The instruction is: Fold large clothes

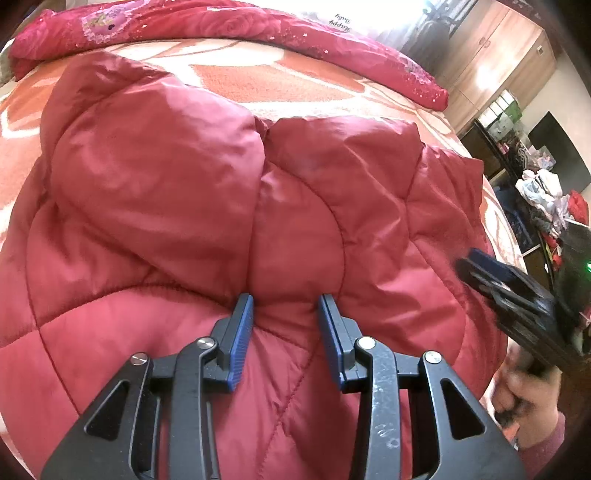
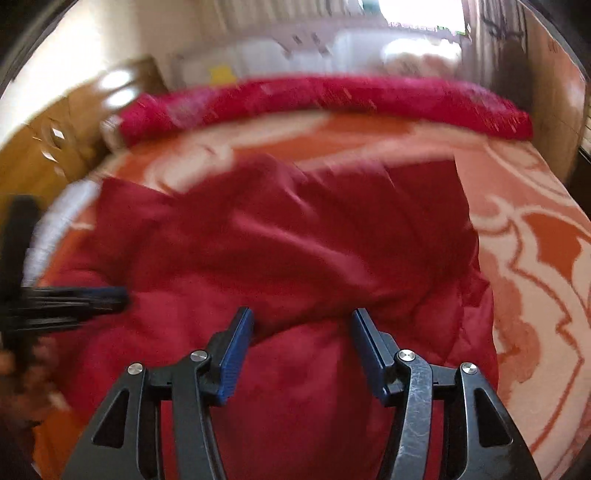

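Left tool (image 1: 286,306): your blue pads stand apart, tips resting on or just above the quilted shell of the red puffer jacket (image 1: 229,206), with a pinch of fabric rising between them; nothing is clamped. Right tool (image 2: 303,321): fingers also apart, hovering over the jacket's near portion, empty. The right wrist view is motion-blurred, so contact there cannot be told. In the left wrist view the right tool appears at the right edge, held in your hand (image 1: 524,384), blurred.

The jacket lies across the middle of the bed (image 2: 535,258), on an orange-and-cream patterned blanket, its near part closest to you. Its two padded sections meet at a central seam, suggesting the sides are already turned in, though this is a judgement. Beyond the jacket, bare blanket; at the far edge of the bed, a rolled red floral quilt (image 1: 229,26). Wooden wardrobes (image 1: 509,59) stand past the bed's far right corner.

Step in hand, as judged: taking hold of the near part for the next fold. The next move calls for closing both tools on the thick fabric, level with one another, then carrying it toward the far edge. The padding is bulky and slippery; grip deep.
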`<state>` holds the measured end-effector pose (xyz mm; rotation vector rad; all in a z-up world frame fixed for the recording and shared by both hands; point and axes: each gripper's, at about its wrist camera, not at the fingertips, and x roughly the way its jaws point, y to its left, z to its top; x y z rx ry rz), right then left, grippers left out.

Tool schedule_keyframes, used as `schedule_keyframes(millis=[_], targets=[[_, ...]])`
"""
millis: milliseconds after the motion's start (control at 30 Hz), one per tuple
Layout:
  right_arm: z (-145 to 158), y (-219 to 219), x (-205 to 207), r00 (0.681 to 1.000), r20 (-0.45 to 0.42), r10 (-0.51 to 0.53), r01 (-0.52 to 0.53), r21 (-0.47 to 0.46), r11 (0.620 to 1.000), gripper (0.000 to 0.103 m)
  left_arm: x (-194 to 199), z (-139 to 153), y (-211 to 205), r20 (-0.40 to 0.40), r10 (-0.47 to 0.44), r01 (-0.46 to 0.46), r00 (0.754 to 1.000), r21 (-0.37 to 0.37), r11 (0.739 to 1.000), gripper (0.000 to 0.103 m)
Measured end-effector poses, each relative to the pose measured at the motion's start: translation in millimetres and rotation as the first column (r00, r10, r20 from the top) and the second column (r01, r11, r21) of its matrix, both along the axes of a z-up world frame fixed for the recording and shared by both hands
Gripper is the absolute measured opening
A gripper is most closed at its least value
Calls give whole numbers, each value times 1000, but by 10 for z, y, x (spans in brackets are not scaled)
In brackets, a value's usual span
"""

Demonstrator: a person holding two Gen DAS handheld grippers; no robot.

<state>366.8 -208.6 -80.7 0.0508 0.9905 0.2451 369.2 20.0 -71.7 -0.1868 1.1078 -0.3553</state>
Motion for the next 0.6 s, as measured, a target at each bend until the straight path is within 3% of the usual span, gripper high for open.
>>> schedule_keyframes(millis=[167,267,433,500,600], targets=[[-243,-254,254,994,-77,-84,87,37,996,62,31,172,195,25,53,-52,998,-22,998,33],[-314,-314,331,988,-109,-113,118,37,992,62,120,204,499,53,162,-162,985,-4,987,32],[-451,-423,440,975,-165,-150,168,100,981,62,398,-112,873,-45,285,-287,957,-28,958,32],[-489,-441,471,971,-178,-159,182,122,976,63,498,-258,902,-84,289,-293,954,-41,955,31],[-550,-469,505,968,-190,-166,193,136,972,63,576,-309,793,-74,273,-273,959,16,962,31]])
